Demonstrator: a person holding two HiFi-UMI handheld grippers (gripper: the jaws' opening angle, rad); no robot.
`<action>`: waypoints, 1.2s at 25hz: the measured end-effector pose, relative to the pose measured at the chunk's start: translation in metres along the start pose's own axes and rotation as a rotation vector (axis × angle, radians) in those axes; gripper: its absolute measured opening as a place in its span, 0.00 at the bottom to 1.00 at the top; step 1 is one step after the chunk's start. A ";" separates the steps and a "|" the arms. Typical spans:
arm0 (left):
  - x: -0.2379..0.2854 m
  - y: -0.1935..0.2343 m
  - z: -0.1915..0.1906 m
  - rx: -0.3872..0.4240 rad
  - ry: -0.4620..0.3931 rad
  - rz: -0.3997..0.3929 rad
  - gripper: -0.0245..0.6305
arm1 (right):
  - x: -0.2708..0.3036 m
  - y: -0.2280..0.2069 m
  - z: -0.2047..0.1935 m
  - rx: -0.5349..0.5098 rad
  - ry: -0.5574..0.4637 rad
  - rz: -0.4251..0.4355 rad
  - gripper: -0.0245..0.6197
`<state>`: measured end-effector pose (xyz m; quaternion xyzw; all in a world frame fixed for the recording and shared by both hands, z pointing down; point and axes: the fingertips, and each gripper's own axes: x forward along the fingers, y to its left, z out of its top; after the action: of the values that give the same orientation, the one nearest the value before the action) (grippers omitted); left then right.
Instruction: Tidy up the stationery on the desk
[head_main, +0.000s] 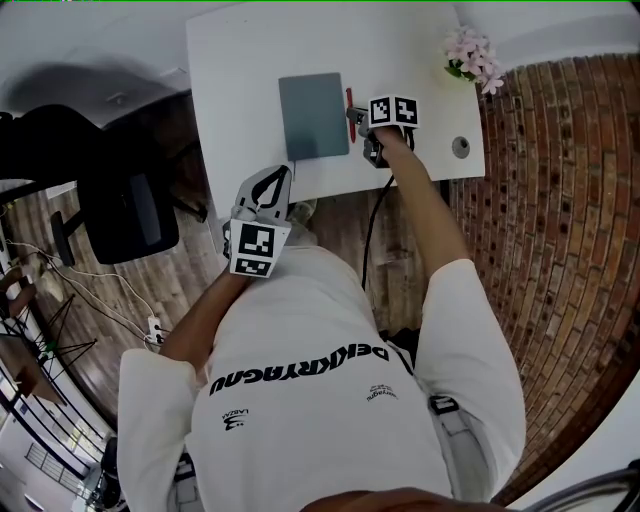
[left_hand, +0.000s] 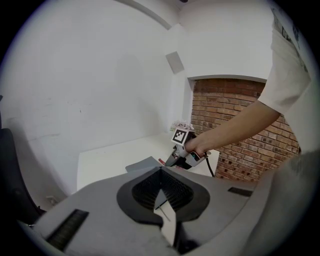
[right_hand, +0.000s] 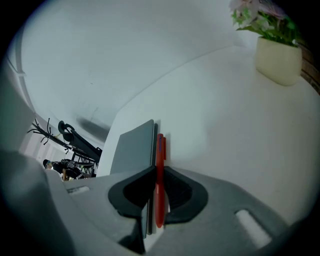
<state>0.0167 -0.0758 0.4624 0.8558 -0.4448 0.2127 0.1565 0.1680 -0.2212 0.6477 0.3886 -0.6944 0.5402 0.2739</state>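
Outstretched right gripper (head_main: 353, 114) angles down, jaws clamping red pen (right_hand: 160, 150).

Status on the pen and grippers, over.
Left gripper shut, empty, at the desk's near edge. Right gripper closed on the red pen, alongside the notebook. Flower pot far off, not in the way.

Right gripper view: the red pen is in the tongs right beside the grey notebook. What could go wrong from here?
1. The tongs of the right gripper look closed on the red plastic pen, hard against the grey rectangular notebook; a pad may snag or shove that edge.
2. On release the pen could roll across the white desk away from the notebook.
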 end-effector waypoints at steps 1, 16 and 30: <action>0.000 0.000 -0.001 -0.002 0.003 0.004 0.04 | 0.001 0.000 0.000 0.000 0.001 0.003 0.12; -0.013 0.014 0.000 -0.002 -0.010 0.016 0.04 | -0.022 0.013 0.013 0.014 -0.079 0.014 0.14; -0.046 0.030 0.038 -0.005 -0.116 -0.042 0.04 | -0.165 0.132 0.032 -0.057 -0.671 -0.014 0.03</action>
<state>-0.0229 -0.0778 0.4087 0.8754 -0.4358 0.1584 0.1369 0.1492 -0.1968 0.4356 0.5416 -0.7579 0.3609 0.0443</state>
